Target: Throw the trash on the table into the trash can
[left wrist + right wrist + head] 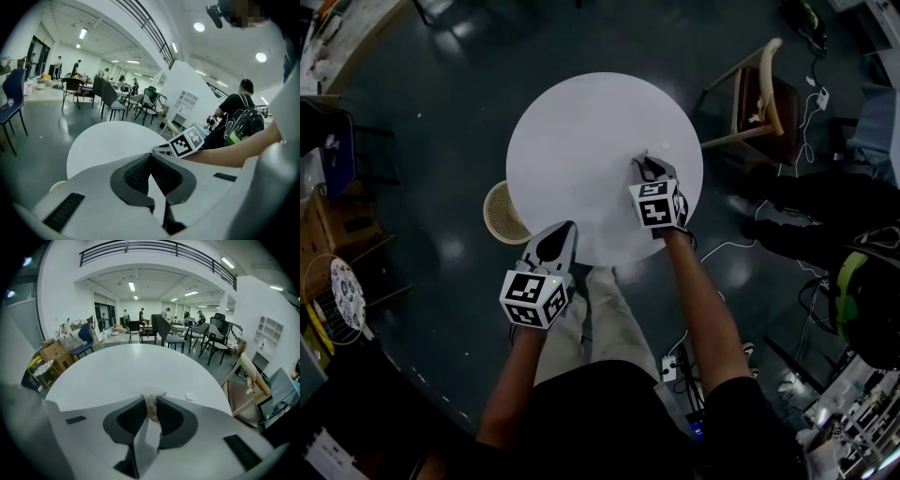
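A round white table (581, 141) stands below me. My right gripper (645, 162) reaches over its right part, and in the right gripper view its jaws (151, 398) press from both sides on a crumpled, pale piece of trash (152, 408). A small white scrap (190, 396) lies on the table just right of those jaws. My left gripper (569, 226) hovers at the table's near edge, its jaws (150, 157) shut with nothing in them. A woven, tan trash can (504, 214) stands on the floor against the table's left side.
A wooden chair (759, 94) stands to the right of the table. A seated person with a backpack (241, 124) is beyond it. Cardboard boxes (54, 350) lie at the left, dark chairs (168, 336) behind the table, and cables (727, 248) run on the floor.
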Demonstrator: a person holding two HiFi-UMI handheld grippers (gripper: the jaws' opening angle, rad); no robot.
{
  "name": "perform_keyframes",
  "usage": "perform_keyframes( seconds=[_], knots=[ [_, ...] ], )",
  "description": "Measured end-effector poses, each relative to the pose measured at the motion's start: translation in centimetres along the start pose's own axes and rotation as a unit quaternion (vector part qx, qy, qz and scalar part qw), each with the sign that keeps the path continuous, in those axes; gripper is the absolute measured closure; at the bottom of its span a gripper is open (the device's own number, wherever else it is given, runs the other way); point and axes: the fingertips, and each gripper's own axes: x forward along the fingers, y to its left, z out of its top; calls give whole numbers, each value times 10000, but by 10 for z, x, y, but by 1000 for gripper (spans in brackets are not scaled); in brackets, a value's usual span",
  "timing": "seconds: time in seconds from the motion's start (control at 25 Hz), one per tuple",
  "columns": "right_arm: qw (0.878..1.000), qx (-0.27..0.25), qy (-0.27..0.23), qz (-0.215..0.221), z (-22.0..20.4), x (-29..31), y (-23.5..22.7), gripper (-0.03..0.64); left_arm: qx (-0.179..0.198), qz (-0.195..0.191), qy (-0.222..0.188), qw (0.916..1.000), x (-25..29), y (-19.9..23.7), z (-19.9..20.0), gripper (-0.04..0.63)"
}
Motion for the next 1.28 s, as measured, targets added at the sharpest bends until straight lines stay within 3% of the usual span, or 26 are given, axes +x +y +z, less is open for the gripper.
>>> perform_keyframes(
  seconds=[0.44, 0.72, 0.88, 1.28],
  knots=[
    [9982, 461, -204, 311, -1, -18, 2, 578, 99, 132, 31, 9999, 0, -18, 5, 586],
    [9944, 787, -445, 554, 4, -33, 14, 583, 619, 25, 205, 9979, -9, -26, 5, 586],
    [9929, 874, -519, 620, 8, -39, 29, 583, 483, 74, 132, 9987, -20, -13, 3, 586],
    [9947, 501, -562, 705, 26, -47, 103, 583, 48, 252, -60, 9997, -75, 50, -19, 586]
  ],
)
